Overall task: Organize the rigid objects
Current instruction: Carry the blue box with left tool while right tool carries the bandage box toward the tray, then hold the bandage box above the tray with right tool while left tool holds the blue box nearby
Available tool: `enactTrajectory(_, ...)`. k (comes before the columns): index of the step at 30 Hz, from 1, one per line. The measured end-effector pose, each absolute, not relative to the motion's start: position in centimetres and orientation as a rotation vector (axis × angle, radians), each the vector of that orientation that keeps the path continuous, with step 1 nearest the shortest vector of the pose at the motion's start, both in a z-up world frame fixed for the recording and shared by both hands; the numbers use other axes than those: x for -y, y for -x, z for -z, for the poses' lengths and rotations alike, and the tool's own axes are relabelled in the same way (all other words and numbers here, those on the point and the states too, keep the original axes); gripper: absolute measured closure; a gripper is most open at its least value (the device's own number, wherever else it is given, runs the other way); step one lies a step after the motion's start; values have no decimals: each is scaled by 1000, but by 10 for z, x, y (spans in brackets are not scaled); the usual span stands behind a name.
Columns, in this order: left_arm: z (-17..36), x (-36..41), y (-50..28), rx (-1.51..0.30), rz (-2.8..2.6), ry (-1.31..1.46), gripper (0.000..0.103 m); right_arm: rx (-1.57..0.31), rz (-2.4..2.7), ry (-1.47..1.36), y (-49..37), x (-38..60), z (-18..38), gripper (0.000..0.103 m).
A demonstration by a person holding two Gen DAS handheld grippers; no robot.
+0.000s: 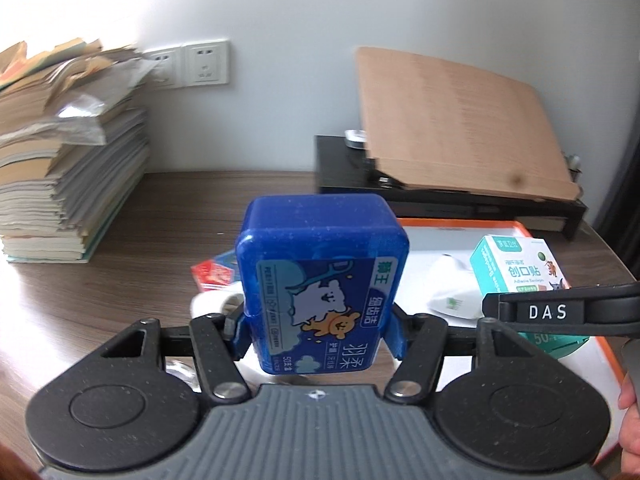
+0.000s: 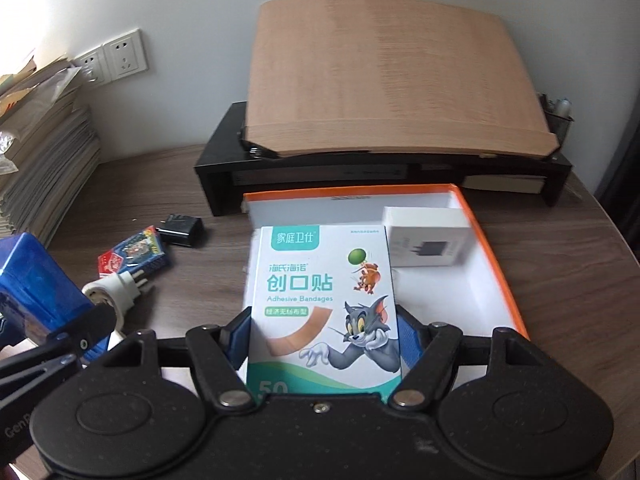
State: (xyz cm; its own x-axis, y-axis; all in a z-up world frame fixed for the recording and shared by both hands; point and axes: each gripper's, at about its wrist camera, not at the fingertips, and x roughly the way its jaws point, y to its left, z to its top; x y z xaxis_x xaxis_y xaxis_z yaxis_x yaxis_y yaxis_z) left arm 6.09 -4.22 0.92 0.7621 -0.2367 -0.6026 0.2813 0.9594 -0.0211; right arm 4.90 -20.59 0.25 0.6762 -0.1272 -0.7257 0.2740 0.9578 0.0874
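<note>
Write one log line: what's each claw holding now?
left gripper: shut on blue box | right gripper: shut on bandage box | orange tray: charger box inside

glossy plastic floss box (blue), wood-grain table

Colours on the desk, both views

Blue case showing a white bear cartoon; bandage box showing white and teal with a grey cat; tray showing an orange rim, white inside; desk showing dark woodgrain; board showing tan; charger showing black.

A charger box lies in the tray, before the stand.
</note>
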Motion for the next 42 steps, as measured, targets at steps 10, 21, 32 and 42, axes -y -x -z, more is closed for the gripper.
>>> enactTrajectory(10, -10, 84, -37, -647, 332, -83, 40, -793, 268, -224, -8, 253, -5, 19)
enactTrajectory(21, -11, 109, -23, -638, 336, -97, 40, -779, 256, -222, 5, 278, -7, 19)
enactTrajectory(32, -10, 116, -23, -641, 329, -103, 40, -777, 239, -221, 3, 287, -6, 19)
enactTrajectory(42, -8, 119, -25, -644, 337, -107, 40, -777, 240, -220, 3, 287, -5, 19)
